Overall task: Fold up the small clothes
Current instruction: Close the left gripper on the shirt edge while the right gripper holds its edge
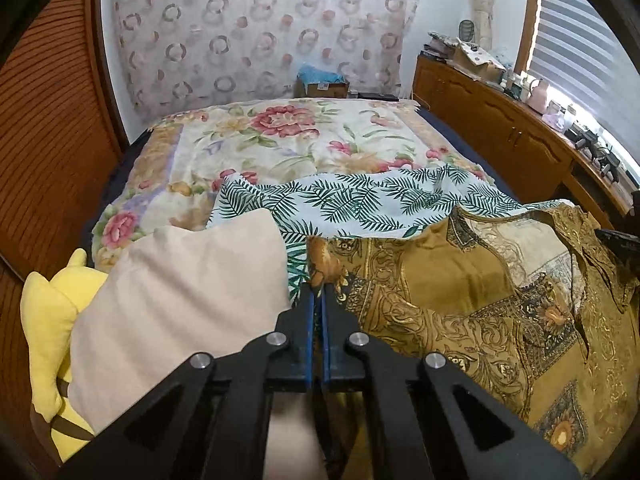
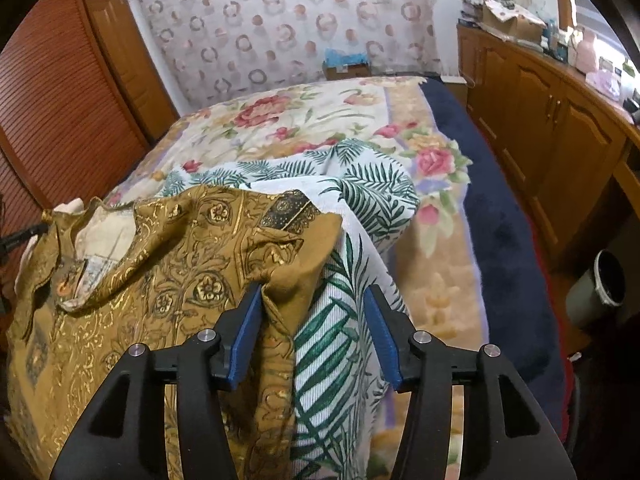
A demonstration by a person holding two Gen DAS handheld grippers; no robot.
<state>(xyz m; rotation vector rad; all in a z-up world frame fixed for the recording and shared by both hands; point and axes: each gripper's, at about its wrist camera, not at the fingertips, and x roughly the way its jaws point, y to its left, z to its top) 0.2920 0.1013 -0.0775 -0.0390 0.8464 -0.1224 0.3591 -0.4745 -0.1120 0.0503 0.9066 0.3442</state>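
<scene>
Soft daylight from window blinds (image 1: 580,40), fisheye-bent edges, dark corners

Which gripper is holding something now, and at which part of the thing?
The left gripper is shut on the golden-brown patterned garment, pinching its edge at the left corner. The right gripper is open; the garment's other corner lies between its jaws, not pressed.

Yellow plush toy (image 1: 52,320), perhaps; wooden cabinets (image 2: 560,120).

Yellow plush toy (image 1: 52,320) half behind pillow (image 1: 180,300)
</scene>
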